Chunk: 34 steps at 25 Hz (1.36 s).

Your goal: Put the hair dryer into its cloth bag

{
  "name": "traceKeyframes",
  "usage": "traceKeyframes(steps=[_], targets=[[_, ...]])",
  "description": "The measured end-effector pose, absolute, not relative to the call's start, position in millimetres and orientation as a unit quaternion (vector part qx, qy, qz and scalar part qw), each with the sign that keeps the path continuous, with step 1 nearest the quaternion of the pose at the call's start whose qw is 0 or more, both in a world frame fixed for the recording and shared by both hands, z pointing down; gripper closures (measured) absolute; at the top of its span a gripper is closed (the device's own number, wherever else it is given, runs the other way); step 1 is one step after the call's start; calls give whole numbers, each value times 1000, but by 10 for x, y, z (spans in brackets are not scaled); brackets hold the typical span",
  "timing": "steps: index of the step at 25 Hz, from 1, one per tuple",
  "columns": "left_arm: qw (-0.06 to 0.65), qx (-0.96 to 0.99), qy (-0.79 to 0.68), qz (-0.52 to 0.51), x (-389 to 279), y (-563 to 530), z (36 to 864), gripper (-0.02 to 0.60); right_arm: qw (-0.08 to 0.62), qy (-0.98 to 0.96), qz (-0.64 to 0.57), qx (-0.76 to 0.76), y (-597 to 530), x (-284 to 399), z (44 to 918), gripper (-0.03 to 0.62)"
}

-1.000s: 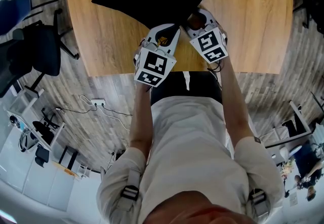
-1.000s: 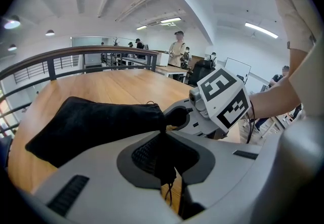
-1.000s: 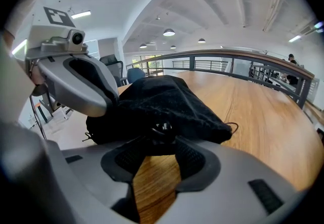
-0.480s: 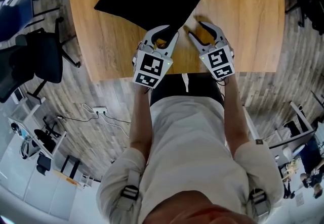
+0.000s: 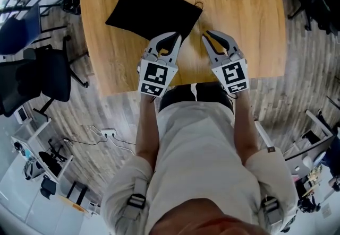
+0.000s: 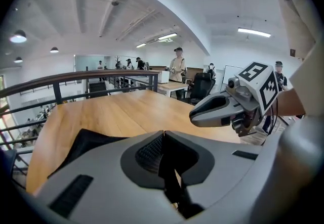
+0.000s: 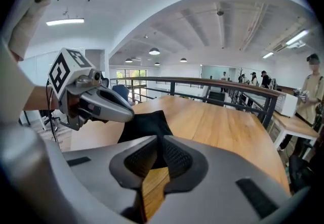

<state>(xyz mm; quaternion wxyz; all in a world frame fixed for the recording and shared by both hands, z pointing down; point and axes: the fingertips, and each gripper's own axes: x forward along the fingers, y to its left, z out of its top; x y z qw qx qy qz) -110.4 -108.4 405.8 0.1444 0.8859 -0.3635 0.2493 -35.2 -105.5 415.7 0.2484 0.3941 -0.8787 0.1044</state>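
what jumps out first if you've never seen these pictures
A black cloth bag lies on the wooden table, toward its left side. Nearer the person, above the table's edge, hover the left gripper, shut and empty, and the right gripper, whose jaws have just been closing with nothing between them.

Wooden table [image 5: 244, 11] — black chair [image 5: 40, 77] beside.
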Motion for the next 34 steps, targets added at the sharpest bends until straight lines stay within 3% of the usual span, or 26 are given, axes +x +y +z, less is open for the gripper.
traceKeyframes(steps=[6, 34], targets=[[125, 895, -365, 226, -1123, -1149, 3733, 561, 228, -880, 76, 411, -1085, -311, 3726, 572], [115, 898, -366, 218, -1155, -1047, 3556, 561, 220, -888, 79, 397, -969, -387, 3620, 574]])
